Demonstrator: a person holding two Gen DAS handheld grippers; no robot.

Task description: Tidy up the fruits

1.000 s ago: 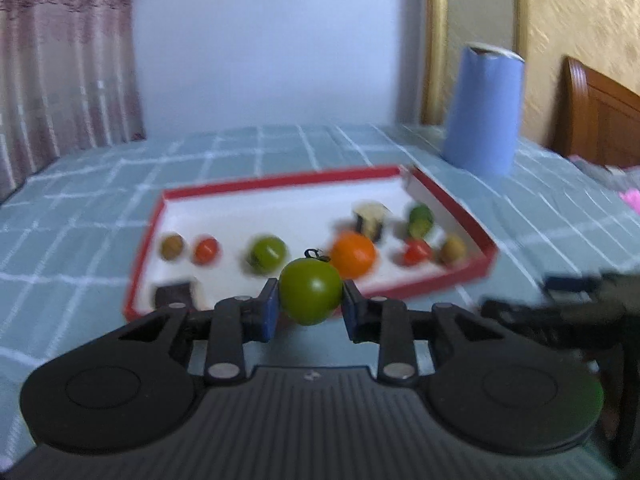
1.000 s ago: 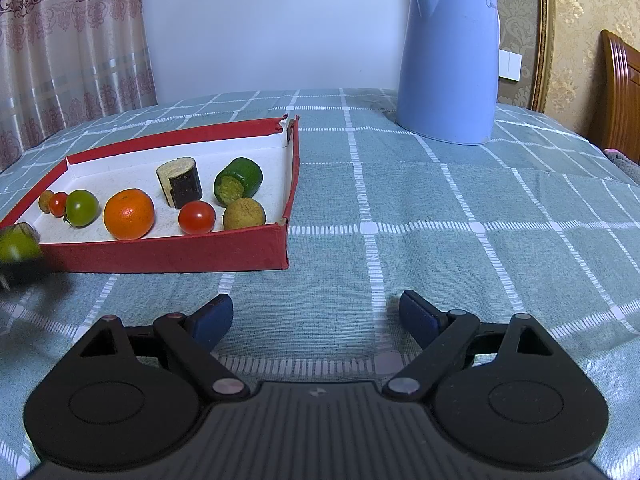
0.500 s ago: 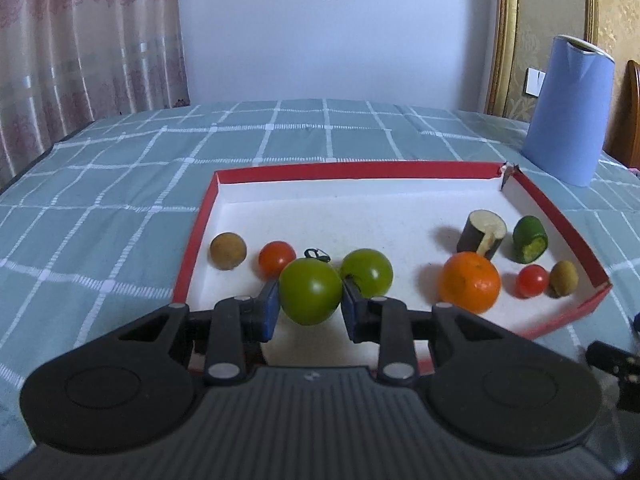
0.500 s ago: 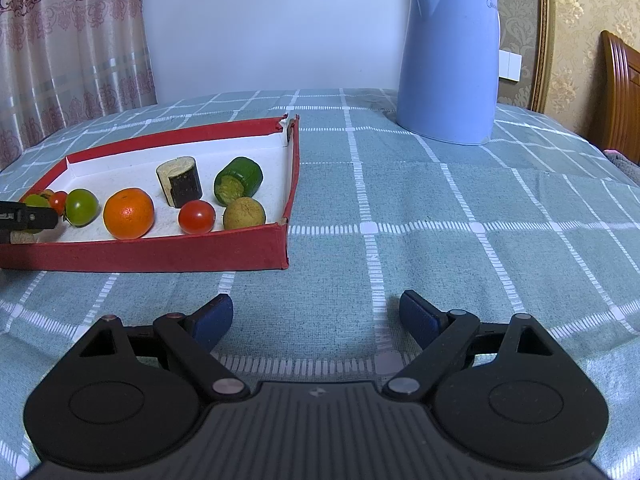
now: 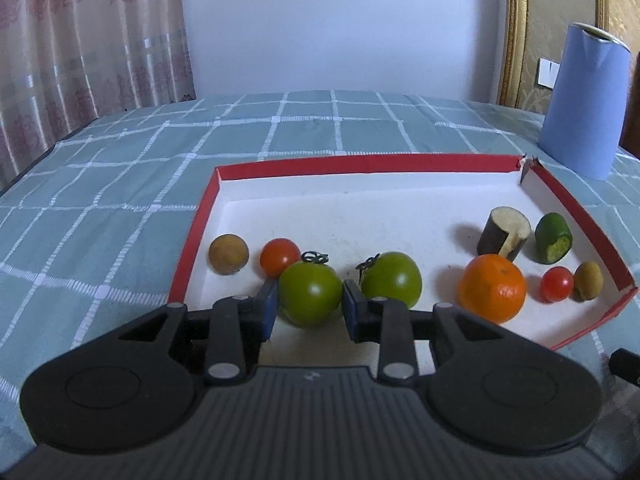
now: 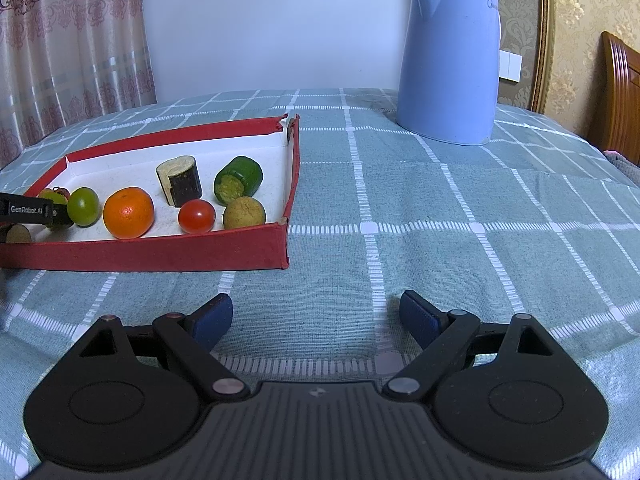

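My left gripper (image 5: 309, 306) is shut on a green tomato (image 5: 310, 294) and holds it low inside the red tray (image 5: 360, 165), between a red cherry tomato (image 5: 279, 257) and a second green tomato (image 5: 392, 279). The tray also holds an orange (image 5: 492, 288), a brown fruit (image 5: 228, 254), an eggplant piece (image 5: 505, 232), a cucumber piece (image 5: 554, 237), a small red tomato (image 5: 557, 283) and another brown fruit (image 5: 588, 280). My right gripper (image 6: 316, 318) is open and empty over the cloth, right of the tray (image 6: 160, 254).
A tall blue kettle (image 6: 450, 60) stands on the checked tablecloth (image 6: 440, 208) behind and right of the tray. A curtain (image 5: 80, 40) hangs at the left. A wooden chair back (image 6: 622, 96) is at the far right.
My left gripper has carried the green tomato forward over the tray's near wall and down among the fruits. The right gripper has not moved.
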